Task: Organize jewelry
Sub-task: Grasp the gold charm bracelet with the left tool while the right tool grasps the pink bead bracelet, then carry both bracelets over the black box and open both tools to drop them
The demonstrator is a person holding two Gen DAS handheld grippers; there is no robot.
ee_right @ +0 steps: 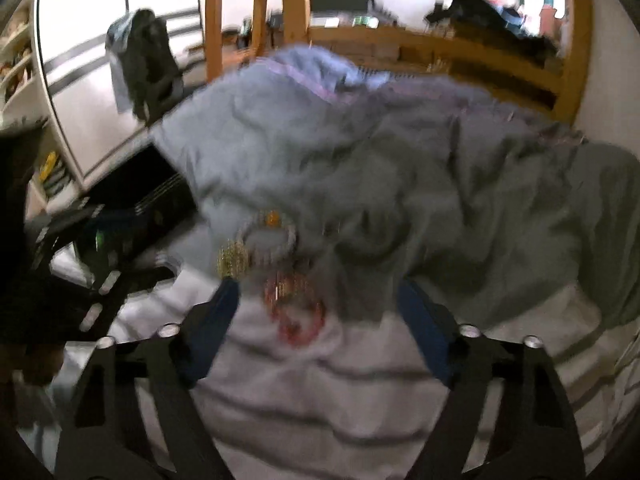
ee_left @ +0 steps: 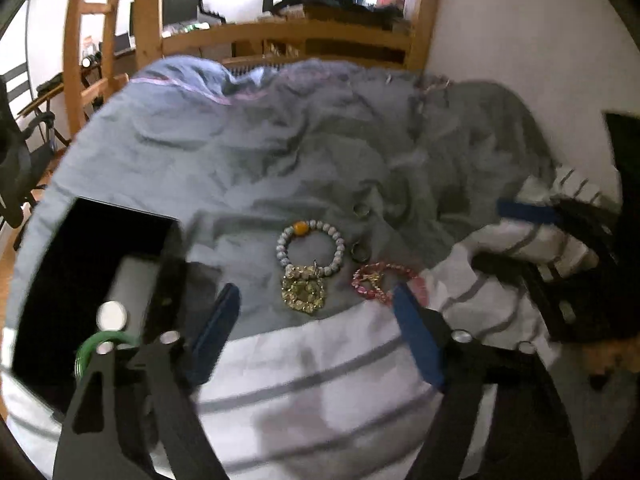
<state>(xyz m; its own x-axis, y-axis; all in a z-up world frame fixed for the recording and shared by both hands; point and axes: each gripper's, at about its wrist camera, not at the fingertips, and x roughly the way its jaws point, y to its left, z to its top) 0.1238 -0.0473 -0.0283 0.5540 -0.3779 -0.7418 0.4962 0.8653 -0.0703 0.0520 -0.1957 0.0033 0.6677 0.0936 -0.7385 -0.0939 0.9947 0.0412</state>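
Observation:
On the grey duvet (ee_left: pixel 248 152) lie a white bead bracelet with an orange bead (ee_left: pixel 310 246), a gold bracelet (ee_left: pixel 303 290), a pink bracelet (ee_left: pixel 380 282) and two rings (ee_left: pixel 361 210) (ee_left: pixel 360 253). A black jewelry box (ee_left: pixel 92 280) stands at the left with a green bangle (ee_left: pixel 100 346) inside. My left gripper (ee_left: pixel 316 312) is open and empty, just short of the gold and pink bracelets. My right gripper (ee_right: pixel 316 300) is open and empty, over the pink bracelet (ee_right: pixel 294 312); this view is blurred. The right gripper also shows at the right of the left wrist view (ee_left: pixel 560 236).
A white striped pillow (ee_left: pixel 312 380) lies under both grippers. A wooden bed frame (ee_left: pixel 288 36) stands behind the duvet, a white wall (ee_left: pixel 520 40) at the right. A desk with a monitor (ee_left: pixel 180 2) and a chair (ee_left: pixel 20 152) are beyond.

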